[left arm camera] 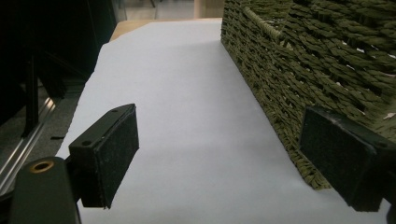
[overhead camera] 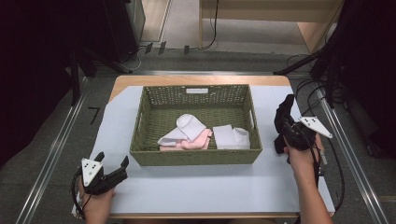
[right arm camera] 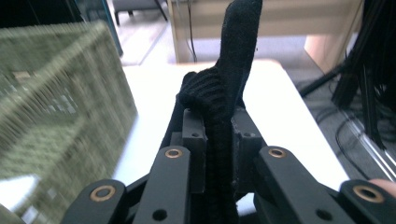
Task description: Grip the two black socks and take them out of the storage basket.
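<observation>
A green woven basket [overhead camera: 145, 156] stands in the middle of the white table sheet. Inside lie a folded white sock [overhead camera: 187, 125], a pink one [overhead camera: 198, 142] and another white piece [overhead camera: 230, 136]. My right gripper [overhead camera: 283, 125] is to the right of the basket, lifted off the table and shut on a black sock [right arm camera: 223, 107] that sticks up past the jaws and hangs below them. My left gripper [overhead camera: 112, 164] rests open at the basket's front left corner, its pads [left arm camera: 112, 156] wide apart with nothing between them; the basket wall [left arm camera: 299, 74] is just beside it.
The white sheet [overhead camera: 201, 186] covers the wooden table; its front strip is bare. Metal rails [overhead camera: 51, 154] run along both sides. Cables [overhead camera: 310, 86] and dark stands lie on the floor at the far right and back left.
</observation>
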`<state>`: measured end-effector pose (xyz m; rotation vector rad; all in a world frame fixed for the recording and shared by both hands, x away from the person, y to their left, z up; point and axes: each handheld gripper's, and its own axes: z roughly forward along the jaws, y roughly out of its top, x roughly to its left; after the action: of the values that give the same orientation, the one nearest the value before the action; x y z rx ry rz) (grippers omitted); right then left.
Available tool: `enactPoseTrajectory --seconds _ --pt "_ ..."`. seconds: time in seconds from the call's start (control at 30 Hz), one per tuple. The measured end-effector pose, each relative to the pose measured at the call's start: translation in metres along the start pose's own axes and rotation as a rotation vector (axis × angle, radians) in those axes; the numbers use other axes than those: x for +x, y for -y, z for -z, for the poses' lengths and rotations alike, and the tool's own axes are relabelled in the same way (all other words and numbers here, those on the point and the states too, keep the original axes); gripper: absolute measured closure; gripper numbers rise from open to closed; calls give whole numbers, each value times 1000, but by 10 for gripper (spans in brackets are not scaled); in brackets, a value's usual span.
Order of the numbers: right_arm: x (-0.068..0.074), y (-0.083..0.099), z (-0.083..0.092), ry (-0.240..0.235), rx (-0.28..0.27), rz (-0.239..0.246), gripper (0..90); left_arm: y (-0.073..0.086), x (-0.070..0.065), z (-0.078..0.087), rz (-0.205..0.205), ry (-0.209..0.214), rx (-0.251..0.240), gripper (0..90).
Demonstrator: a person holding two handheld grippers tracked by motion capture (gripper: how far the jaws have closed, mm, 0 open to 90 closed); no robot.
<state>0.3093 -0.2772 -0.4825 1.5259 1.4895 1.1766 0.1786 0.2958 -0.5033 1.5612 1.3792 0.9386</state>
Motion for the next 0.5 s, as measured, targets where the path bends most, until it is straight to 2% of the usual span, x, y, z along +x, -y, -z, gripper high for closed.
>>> enactPoseTrajectory --seconds 0.03,0.2,0.3,0.33,0.37,0.5 --pt "-4 9 -2 6 29 -11 795 0 0 0 0 0 1 134" --pt "-10 26 -5 13 84 -34 790 0 0 0 0 1 0 134" --pt "-12 30 -5 6 94 -52 762 0 0 0 0 0 -1 134" --pt "-12 31 -4 -10 91 -61 683 0 0 0 0 1 0 134" --pt "-12 31 -4 -10 91 -61 683 0 0 0 0 1 0 134" --pt "-9 31 1 -45 60 -58 476 0 0 0 0 1 -1 134"
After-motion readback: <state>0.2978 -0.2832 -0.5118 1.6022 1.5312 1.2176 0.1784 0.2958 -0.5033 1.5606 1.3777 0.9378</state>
